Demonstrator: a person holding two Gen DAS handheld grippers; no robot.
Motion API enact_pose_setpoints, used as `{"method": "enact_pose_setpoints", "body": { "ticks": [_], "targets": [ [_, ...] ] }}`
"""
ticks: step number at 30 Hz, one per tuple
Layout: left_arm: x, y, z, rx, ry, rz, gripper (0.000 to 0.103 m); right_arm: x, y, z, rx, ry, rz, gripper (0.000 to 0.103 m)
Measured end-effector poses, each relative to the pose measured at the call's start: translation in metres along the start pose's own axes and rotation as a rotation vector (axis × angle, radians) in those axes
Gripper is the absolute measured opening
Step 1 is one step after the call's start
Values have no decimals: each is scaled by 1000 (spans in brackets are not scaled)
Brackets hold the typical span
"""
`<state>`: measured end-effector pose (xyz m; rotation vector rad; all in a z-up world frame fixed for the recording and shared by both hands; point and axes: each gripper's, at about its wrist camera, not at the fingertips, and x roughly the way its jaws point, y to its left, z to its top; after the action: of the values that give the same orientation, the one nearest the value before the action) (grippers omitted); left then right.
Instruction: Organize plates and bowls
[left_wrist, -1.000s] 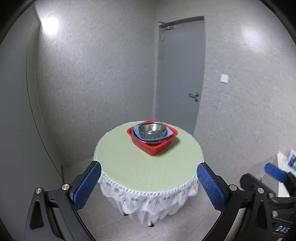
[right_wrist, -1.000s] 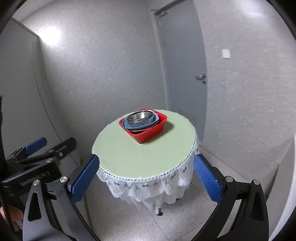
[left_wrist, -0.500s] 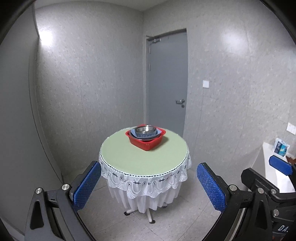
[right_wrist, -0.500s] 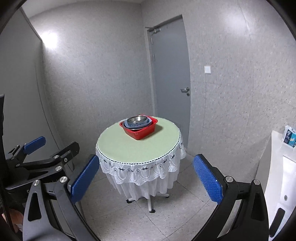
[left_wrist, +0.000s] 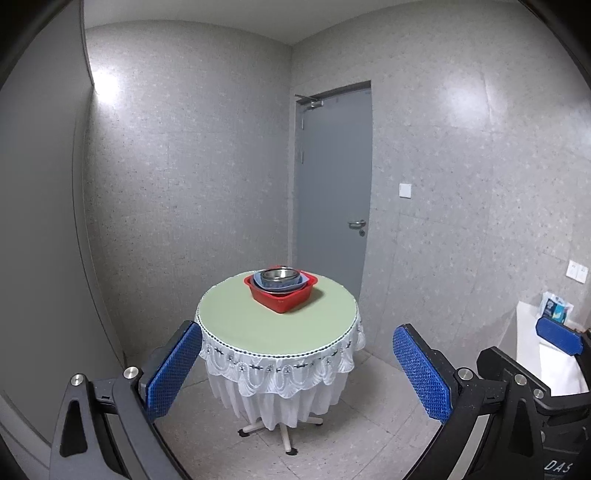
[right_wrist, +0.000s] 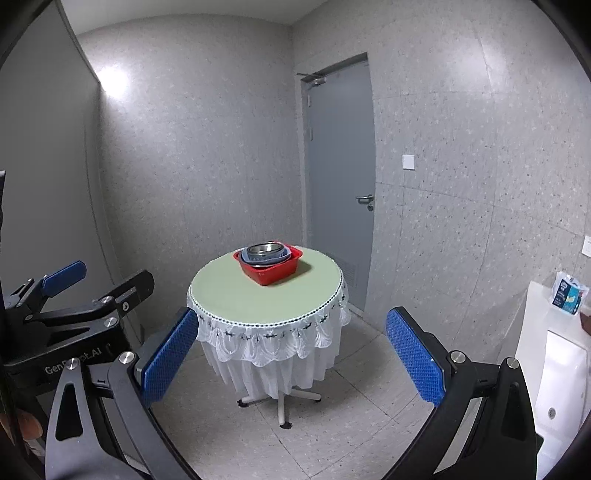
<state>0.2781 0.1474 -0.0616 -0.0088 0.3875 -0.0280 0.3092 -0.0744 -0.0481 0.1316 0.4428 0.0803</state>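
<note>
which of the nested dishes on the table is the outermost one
The red square basin; the blue dish and the metal bowl sit inside it.

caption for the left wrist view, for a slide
Open left claw facing a round table with dishes nested in a red basin.

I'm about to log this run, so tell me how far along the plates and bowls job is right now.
Done, by the look of it: the metal bowl sits nested in a blue dish inside the red tub on the round table; nothing else lies loose on the table. In hand: nothing. The left gripper and right gripper are both open and well short of the table. Left: apparently nothing.
</note>
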Motion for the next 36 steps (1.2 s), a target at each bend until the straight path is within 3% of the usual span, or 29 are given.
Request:
{"method": "enact_pose_setpoints", "body": {
  "ticks": [15, 36],
  "targets": [
    [-12, -52, -4, 22, -27, 21, 102, -23, -41, -5, -4, -18, 19, 103],
    [-9, -58, -11, 20, -36, 29, 102, -26, -47, -3, 1, -27, 23, 103]
  ]
}}
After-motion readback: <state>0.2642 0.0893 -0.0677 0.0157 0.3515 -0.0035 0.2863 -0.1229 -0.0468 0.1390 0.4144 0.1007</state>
